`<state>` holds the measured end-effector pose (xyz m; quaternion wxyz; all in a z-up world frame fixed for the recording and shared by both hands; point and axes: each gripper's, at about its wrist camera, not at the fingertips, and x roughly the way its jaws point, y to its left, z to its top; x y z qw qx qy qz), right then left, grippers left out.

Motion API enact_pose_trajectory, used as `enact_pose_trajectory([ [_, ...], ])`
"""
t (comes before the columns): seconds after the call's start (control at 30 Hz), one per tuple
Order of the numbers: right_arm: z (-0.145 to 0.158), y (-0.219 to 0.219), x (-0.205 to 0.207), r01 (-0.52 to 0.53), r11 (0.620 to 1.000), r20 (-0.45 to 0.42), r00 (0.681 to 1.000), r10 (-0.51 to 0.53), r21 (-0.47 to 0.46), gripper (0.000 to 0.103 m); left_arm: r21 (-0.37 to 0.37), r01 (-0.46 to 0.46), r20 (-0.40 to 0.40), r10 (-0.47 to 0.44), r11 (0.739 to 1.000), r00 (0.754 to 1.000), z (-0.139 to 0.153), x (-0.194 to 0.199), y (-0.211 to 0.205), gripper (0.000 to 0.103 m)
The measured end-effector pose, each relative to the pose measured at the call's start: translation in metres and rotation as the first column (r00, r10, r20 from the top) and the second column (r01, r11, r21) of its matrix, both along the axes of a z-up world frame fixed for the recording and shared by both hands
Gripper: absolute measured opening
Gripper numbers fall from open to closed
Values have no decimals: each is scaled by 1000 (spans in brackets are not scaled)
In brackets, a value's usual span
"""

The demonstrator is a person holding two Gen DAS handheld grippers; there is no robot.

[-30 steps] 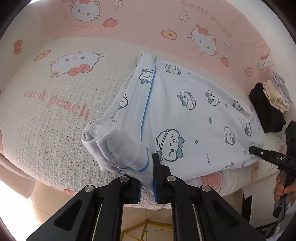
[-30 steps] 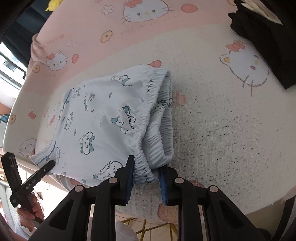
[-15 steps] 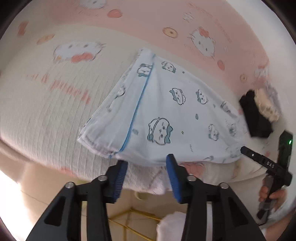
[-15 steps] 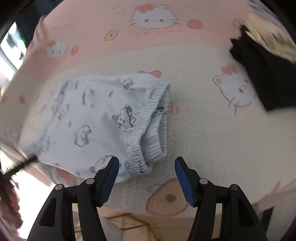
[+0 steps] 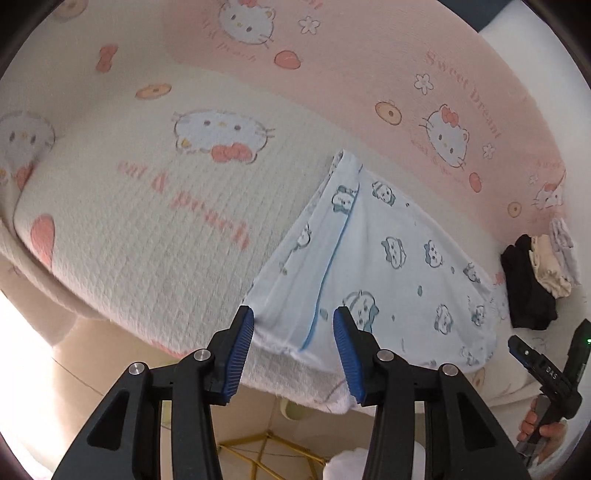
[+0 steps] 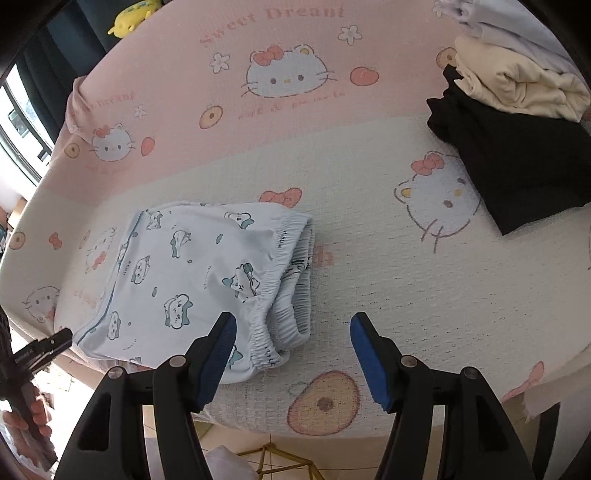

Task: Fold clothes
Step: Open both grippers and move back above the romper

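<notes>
Light blue shorts with a cartoon print lie folded flat near the front edge of the bed. In the left wrist view my left gripper hovers open just above their hem corner, its blue pads clear of the cloth. In the right wrist view the shorts show their gathered elastic waistband. My right gripper is open above the waistband corner and grips nothing. Each gripper also appears at the edge of the other's view, held in a hand: the right gripper and the left gripper.
A pink and cream cartoon-cat blanket covers the bed. A pile of folded clothes, black under cream, sits at the right. The bed's front edge drops to a tiled floor with gold metal legs. A yellow plush toy lies at the back.
Both grippers were shut on the shorts, left on the hem, right on the waistband. They have opened, let go and drawn back upward. The shorts now lie flat on the bed.
</notes>
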<state>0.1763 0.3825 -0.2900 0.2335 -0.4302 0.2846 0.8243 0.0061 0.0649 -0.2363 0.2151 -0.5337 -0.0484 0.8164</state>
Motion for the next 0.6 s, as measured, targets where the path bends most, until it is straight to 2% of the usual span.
enact_pose_trajectory([
  [0.07,9,-13,25,-6,1000,6,1000,6,13,64,-36,27,-22,-28,999,999,1,-9,12,41],
  [0.2,17,-11,42,-15,999,36,999,13,44,64,-104,81,-55,-88,991,995,3,-32,42,41],
  [0.33,21,0,36,-13,1000,29,999,12,27,64,-121,122,-60,-130,985,990,9,-57,71,41],
  [0.4,27,5,29,-13,1000,23,1000,12,22,64,-151,136,-88,-151,979,985,14,-62,80,41],
  [0.5,42,2,22,-31,996,17,999,29,85,64,-218,170,-159,-207,961,965,23,-55,91,41],
  [0.6,51,-12,18,-85,983,37,996,80,163,64,-295,218,-196,-283,930,939,24,-40,98,41],
])
